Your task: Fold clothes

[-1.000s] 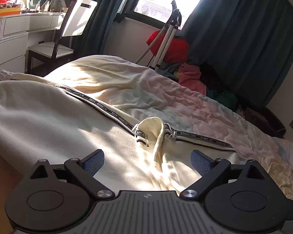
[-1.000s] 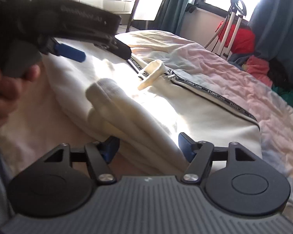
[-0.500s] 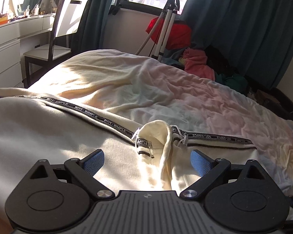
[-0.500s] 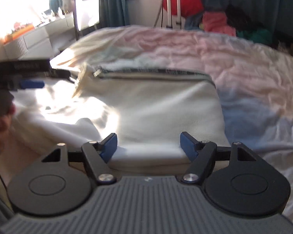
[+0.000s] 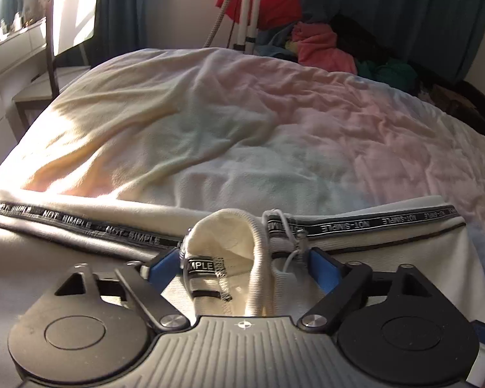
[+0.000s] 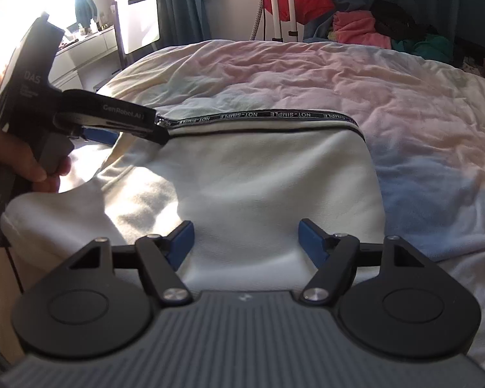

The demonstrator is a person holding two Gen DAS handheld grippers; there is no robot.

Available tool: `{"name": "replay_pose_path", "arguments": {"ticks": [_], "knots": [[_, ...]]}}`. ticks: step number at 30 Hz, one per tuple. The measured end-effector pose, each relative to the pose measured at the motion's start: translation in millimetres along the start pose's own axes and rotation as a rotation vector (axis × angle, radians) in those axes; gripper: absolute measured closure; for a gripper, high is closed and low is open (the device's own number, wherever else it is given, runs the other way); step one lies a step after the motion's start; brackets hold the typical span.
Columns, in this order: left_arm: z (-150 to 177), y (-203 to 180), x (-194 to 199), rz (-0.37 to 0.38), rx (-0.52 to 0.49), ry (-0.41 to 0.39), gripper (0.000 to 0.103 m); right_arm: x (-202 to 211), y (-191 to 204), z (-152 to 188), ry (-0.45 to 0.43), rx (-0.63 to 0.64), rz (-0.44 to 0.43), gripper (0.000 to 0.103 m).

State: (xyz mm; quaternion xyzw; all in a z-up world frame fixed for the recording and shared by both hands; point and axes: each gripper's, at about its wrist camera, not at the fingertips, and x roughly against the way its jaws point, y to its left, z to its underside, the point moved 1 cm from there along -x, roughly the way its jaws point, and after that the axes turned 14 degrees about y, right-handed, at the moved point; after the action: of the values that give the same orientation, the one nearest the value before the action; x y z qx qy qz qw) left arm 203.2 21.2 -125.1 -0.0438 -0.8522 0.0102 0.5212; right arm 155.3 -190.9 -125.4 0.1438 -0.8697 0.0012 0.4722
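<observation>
A cream garment (image 6: pixel 258 187) lies spread on the bed, with black tape (image 6: pixel 274 114) lettered "NOT-SIMPLE" along its far edge. In the left wrist view a turned-up fold of that edge (image 5: pixel 229 236) stands between the blue pads of my left gripper (image 5: pixel 242 265), beside a white drawstring (image 5: pixel 291 245). The jaws are closing on the fold from both sides. The right wrist view shows the left gripper (image 6: pixel 158 132) at the tape's left end, held by a hand (image 6: pixel 32 168). My right gripper (image 6: pixel 245 242) is open over the garment's near part, with flat cloth beneath it.
The bed (image 5: pixel 274 123) carries a rumpled pastel cover. Beyond it are a pile of pink, green and dark clothes (image 5: pixel 326 48), a red item on a white stand (image 5: pixel 262 3) and dark curtains (image 5: pixel 388 6). A chair (image 5: pixel 71 22) and a white dresser (image 6: pixel 80 51) stand at the left.
The left gripper has come forward over the garment to the turned-up fold, and its jaws have narrowed around it. The right gripper swung right and levelled out, then held still.
</observation>
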Motion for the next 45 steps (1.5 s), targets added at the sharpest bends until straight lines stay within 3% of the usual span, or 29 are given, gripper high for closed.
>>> {"name": "replay_pose_path", "arguments": {"ticks": [2, 4, 6, 10, 13, 16, 20, 23, 25, 27, 29, 34, 40, 43, 45], "knots": [[-0.2, -7.7, 0.8, -0.032, -0.041, -0.014, 0.036, -1.0, -1.7, -1.8, -0.005, -0.018, -0.003, 0.030], [-2.6, -12.7, 3.9, -0.032, -0.070, -0.029, 0.060, -0.9, -2.9, -3.2, -0.011, -0.032, -0.006, 0.030], [-6.4, -14.1, 8.7, -0.029, -0.069, -0.035, 0.071, -0.2, -3.7, -3.6, -0.020, -0.040, -0.005, 0.030], [-17.0, -13.6, 23.6, -0.017, -0.074, -0.069, 0.078, 5.2, -7.5, -4.6, -0.062, -0.068, 0.012, 0.030], [-25.2, -12.5, 32.7, -0.017, -0.071, -0.094, 0.078, 14.6, -12.4, -6.4, -0.121, -0.101, 0.030, 0.030], [-24.2, -15.7, 14.5, -0.068, -0.106, -0.072, 0.077, 19.6, -20.0, -8.7, -0.153, -0.130, 0.045, 0.030], [-15.9, -15.1, -7.2, -0.105, -0.140, -0.057, 0.072, 6.5, -23.2, -8.4, -0.100, -0.118, 0.039, 0.030], [-12.7, -9.5, -1.6, -0.084, -0.128, -0.073, 0.067, -4.2, -14.9, -7.9, -0.077, -0.056, 0.072, 0.029], [-9.8, -6.7, 7.3, -0.086, -0.130, -0.074, 0.057, -8.1, -12.8, -8.7, -0.071, -0.042, 0.074, 0.029], [-4.7, -3.9, 19.3, -0.081, -0.127, -0.080, 0.057, -8.6, -12.0, -9.0, -0.070, -0.041, 0.071, 0.029], [3.7, -0.9, 33.3, -0.057, -0.122, -0.090, 0.057, -6.8, -12.7, -8.6, -0.073, -0.049, 0.067, 0.030], [38.5, 3.6, 76.3, 0.018, -0.081, -0.129, 0.046, -0.7, -14.2, -7.1, -0.084, -0.071, 0.061, 0.030], [85.3, -5.7, 100.5, 0.071, -0.058, -0.152, 0.045, 2.7, -13.3, -5.7, -0.095, -0.075, 0.080, 0.030], [102.1, -10.8, 81.0, 0.007, -0.076, -0.089, 0.045, 5.0, -14.6, -4.9, -0.106, -0.080, 0.089, 0.030], [111.0, -6.2, 64.8, 0.003, -0.035, -0.036, 0.043, 7.2, -15.3, -3.9, -0.119, -0.085, 0.096, 0.030]]}}
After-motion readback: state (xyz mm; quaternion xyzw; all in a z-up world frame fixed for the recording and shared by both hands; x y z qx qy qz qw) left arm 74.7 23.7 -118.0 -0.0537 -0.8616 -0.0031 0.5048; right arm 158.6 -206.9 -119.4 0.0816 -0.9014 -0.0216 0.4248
